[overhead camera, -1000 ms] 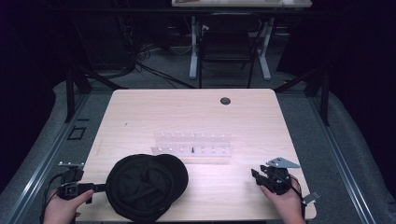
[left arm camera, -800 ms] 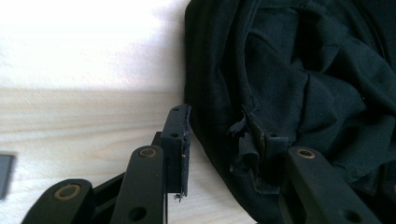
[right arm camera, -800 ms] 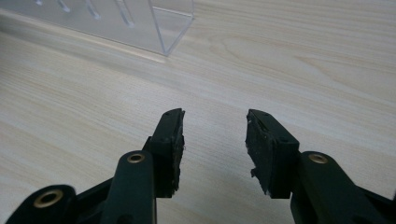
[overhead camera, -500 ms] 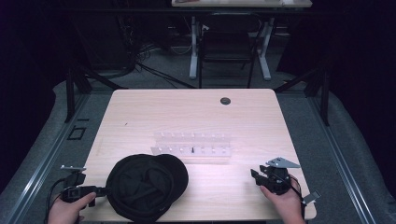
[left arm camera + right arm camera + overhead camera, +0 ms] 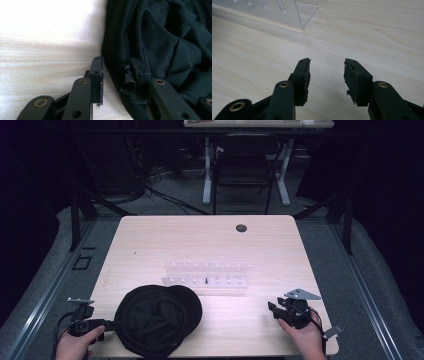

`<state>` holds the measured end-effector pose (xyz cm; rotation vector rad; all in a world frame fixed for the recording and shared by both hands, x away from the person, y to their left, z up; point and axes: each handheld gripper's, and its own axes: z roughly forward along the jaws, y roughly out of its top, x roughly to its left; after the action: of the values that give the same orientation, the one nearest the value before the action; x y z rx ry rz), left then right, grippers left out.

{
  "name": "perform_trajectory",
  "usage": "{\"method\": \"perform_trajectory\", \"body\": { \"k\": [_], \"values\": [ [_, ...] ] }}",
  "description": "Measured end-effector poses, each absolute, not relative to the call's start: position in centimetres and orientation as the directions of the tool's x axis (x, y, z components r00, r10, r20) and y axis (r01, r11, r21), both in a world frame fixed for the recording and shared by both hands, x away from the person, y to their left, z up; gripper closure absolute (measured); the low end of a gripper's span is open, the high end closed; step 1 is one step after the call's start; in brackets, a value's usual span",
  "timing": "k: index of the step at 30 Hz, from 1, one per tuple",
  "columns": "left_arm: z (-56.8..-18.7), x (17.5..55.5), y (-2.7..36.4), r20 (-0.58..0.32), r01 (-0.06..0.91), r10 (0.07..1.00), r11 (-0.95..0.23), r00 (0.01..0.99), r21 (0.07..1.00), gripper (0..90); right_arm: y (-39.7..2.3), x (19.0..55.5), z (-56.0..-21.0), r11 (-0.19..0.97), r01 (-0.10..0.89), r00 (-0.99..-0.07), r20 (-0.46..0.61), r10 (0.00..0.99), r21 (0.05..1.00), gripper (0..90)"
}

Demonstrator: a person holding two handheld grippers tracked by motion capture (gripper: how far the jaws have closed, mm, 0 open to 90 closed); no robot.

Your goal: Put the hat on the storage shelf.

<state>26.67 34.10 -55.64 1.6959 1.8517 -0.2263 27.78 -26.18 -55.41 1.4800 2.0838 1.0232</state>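
Light wooden table (image 5: 150, 240) with a few things on it.
A black cap (image 5: 157, 319) lies near the front edge; a clear plastic rack (image 5: 206, 275) stands mid-table; a small dark round spot, perhaps a grommet (image 5: 241, 228), sits toward the far edge.

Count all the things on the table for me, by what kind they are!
Black hat: 1
Clear plastic rack: 1
Grippers: 2, the left gripper and the right gripper
Total: 4
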Motion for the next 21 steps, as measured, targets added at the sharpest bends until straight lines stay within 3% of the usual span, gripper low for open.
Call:
{"method": "perform_trajectory", "body": {
  "k": [21],
  "values": [
    [-55.37, 27.62, 33.69, -0.543, 0.964, 0.84, 0.158, -0.017, 0.214, 82.3, -26.16, 27.84, -55.53, 0.176, 0.651, -0.371, 0.108, 0.922, 0.738, 54.8]
  ]
}}
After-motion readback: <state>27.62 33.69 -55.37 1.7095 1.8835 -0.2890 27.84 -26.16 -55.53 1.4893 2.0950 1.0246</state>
